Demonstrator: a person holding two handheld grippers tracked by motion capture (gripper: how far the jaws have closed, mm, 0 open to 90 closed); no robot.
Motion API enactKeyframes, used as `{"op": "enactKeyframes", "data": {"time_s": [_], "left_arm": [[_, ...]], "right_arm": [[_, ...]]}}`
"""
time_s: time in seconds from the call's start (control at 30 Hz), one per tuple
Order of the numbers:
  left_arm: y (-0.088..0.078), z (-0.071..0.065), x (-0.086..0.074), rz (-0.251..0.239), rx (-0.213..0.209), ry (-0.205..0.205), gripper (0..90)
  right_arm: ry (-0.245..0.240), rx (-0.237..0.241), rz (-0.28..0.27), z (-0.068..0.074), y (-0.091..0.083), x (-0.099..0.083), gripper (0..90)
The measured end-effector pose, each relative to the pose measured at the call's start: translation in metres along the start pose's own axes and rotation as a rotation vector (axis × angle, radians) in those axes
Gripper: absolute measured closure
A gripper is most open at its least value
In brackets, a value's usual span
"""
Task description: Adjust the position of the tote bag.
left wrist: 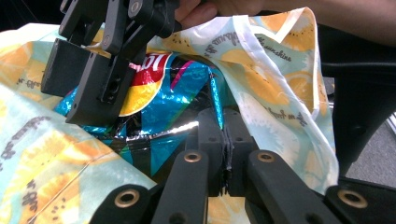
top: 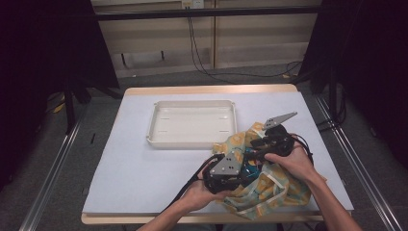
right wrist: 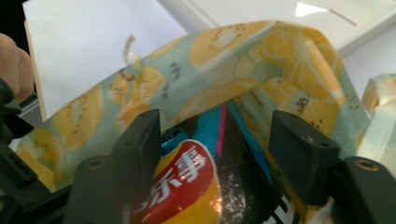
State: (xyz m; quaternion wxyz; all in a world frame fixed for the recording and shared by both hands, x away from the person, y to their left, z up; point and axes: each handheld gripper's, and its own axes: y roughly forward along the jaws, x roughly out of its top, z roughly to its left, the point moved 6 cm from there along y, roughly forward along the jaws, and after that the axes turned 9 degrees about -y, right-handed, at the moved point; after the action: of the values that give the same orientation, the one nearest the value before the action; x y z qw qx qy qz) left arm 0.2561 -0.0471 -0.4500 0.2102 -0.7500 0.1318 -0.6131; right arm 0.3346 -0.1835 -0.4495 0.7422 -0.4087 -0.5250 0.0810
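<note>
**Foil crisp packet held inside a fruit-print bag**

A shiny blue foil crisp packet with a red and yellow logo [left wrist: 163,100] is seen inside a soft pale-green cloth bag printed with orange and kiwi slices [top: 272,190], which lies crumpled at the near right of the white-covered worktop [top: 144,163], just in front of an empty white plastic tray [top: 192,124].

The packet is judged to be light, air-filled, slippery and easily crushed; its contents are fragile. A hold on the flat crimped seam is therefore to be preferred over any squeeze on the puffed body. The bag is limp and gives no support, so its mouth has to be held apart.

The left tongs [left wrist: 225,140] are clenched on a crumpled fold of the packet's foil. The right tongs [right wrist: 219,144] are spread wide, one jaw to each side of the packet inside the bag's mouth; whether cloth is pinched cannot be told.

In the high view, the layout of worktop, tray and both hands is given, but the packet is barely made out. In the left gripper view, the closed grip on the foil is shown. In the right gripper view, the logo and the bag's raised rim are shown close.
</note>
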Motion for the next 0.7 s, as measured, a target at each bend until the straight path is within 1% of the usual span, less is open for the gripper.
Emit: {"op": "enactKeyframes", "data": {"time_s": [0.07,0.13,0.2,0.23,0.27,0.3,0.33,0.37,0.4,0.43,0.47,0.5,0.53,0.57,0.6,0.63,0.67,0.7], "left_arm": [[0.0,0.001,-0.001,0.014,0.008,0.007,88.5],[0.001,0.001,-0.002,0.013,0.006,0.006,88.6],[0.002,0.004,-0.004,0.023,0.013,0.004,88.4],[0.003,0.005,-0.005,0.02,0.014,-0.004,88.4],[0.003,0.005,-0.005,0.02,0.014,-0.004,88.3],[0.004,0.006,-0.006,0.022,0.015,-0.012,88.3],[0.004,0.006,-0.006,0.022,0.015,-0.012,88.1],[0.004,0.007,-0.007,0.024,0.012,-0.015,88.0],[0.004,0.007,-0.007,0.024,0.012,-0.015,87.7],[0.003,0.009,-0.008,0.021,0.011,-0.04,87.2],[0.003,0.009,-0.008,0.01,0.001,-0.054,85.8],[0.002,0.011,-0.009,0.017,0.003,-0.055,82.2],[0.002,0.011,-0.009,0.017,0.003,-0.055,76.2],[0.0,0.012,-0.007,-0.003,0.003,-0.083,69.8],[0.0,0.012,-0.007,-0.003,0.003,-0.083,65.8],[-0.004,0.015,-0.004,-0.031,-0.021,-0.116,61.7],[-0.008,0.017,-0.002,-0.033,-0.011,-0.126,55.7],[-0.012,0.019,0.001,-0.061,-0.013,-0.14,53.6]], "right_arm": [[0.01,0.015,0.011,-0.001,0.001,-0.002,33.8],[0.017,0.02,0.02,-0.001,0.002,-0.004,34.9],[0.017,0.026,0.044,-0.001,0.004,-0.008,44.6],[0.019,0.029,0.047,-0.001,0.004,-0.009,48.4],[0.019,0.029,0.047,-0.001,0.004,-0.009,48.4],[0.003,0.035,0.055,0.0,0.005,-0.01,60.3],[0.003,0.035,0.055,0.0,0.005,-0.01,60.3],[-0.004,0.029,0.069,0.001,0.005,-0.01,68.6],[-0.004,0.029,0.069,0.001,0.005,-0.01,68.6],[-0.014,0.017,0.079,0.002,0.004,-0.01,77.3],[-0.015,0.01,0.075,0.002,0.004,-0.009,80.8],[-0.023,0.001,0.076,0.002,0.004,-0.009,84.6],[-0.028,-0.007,0.08,0.001,0.003,-0.01,88.1],[-0.02,-0.013,0.083,0.001,0.002,-0.01,89.7],[-0.02,-0.013,0.083,0.001,0.002,-0.01,89.7],[-0.02,-0.013,0.077,0.002,0.001,-0.01,90.0],[-0.019,-0.012,0.078,0.002,0.001,-0.01,90.0],[-0.02,-0.016,0.078,0.003,0.001,-0.009,90.0]]}}
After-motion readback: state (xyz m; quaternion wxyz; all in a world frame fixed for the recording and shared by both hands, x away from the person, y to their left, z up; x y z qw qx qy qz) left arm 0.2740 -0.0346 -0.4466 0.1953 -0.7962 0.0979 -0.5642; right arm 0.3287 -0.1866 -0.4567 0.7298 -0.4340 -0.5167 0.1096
